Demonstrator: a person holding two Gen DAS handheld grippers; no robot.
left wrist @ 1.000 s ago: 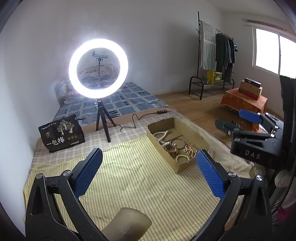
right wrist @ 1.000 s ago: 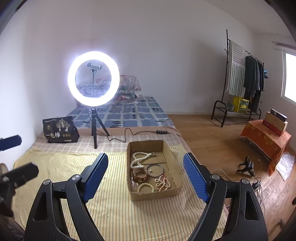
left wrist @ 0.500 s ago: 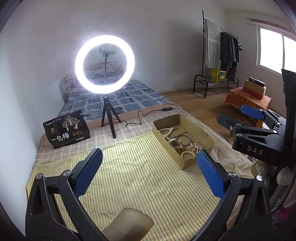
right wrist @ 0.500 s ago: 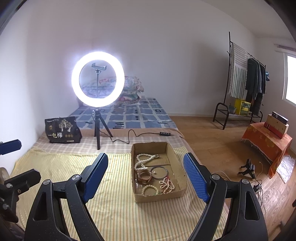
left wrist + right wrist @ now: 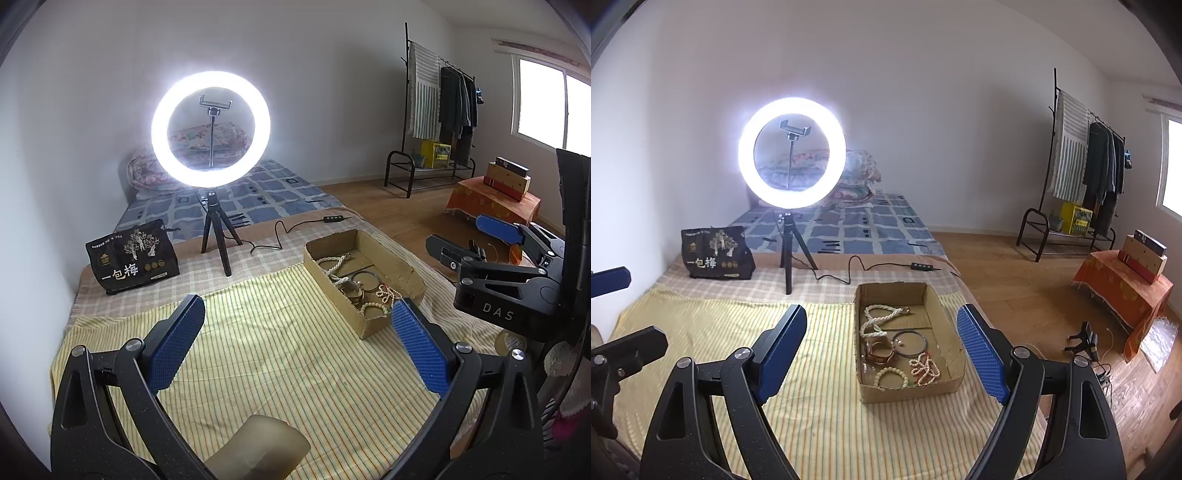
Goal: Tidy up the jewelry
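Toward the right edge of the yellow striped cloth (image 5: pixel 820 413) that covers the near part of the low bed sits a shallow, open brown cardboard tray (image 5: pixel 862 393), its long sides running from near to far. Inside it lies the jewelry: a white beaded rope necklace (image 5: pixel 877 320) curled at the far left, a thin dark metal bangle (image 5: pixel 910 343) at the middle, a brown and gold bracelet (image 5: pixel 879 353) just left of the bangle, a cream bead bracelet (image 5: pixel 890 376) against the near wall, and a small pink bead strand (image 5: pixel 924 367) to its right. The pieces lie close together, some touching, and the far right part of the tray floor is bare. The right gripper (image 5: pixel 882 354) hovers above the cloth near the tray, jaws wide with nothing between them, the tray showing in the gap. The left gripper (image 5: pixel 297 343) hangs over the middle of the cloth, left of the tray, jaws also wide and holding nothing. Left of the tray the cloth is open and flat. Right of it the bed edge drops to the wooden floor (image 5: pixel 1015 295). Beyond the cloth's far edge stand a lit white ring light on a black tripod (image 5: pixel 792 153) and a black printed bag (image 5: pixel 716 253), with the light's black cable (image 5: pixel 857 267) trailing just past the tray's far end.
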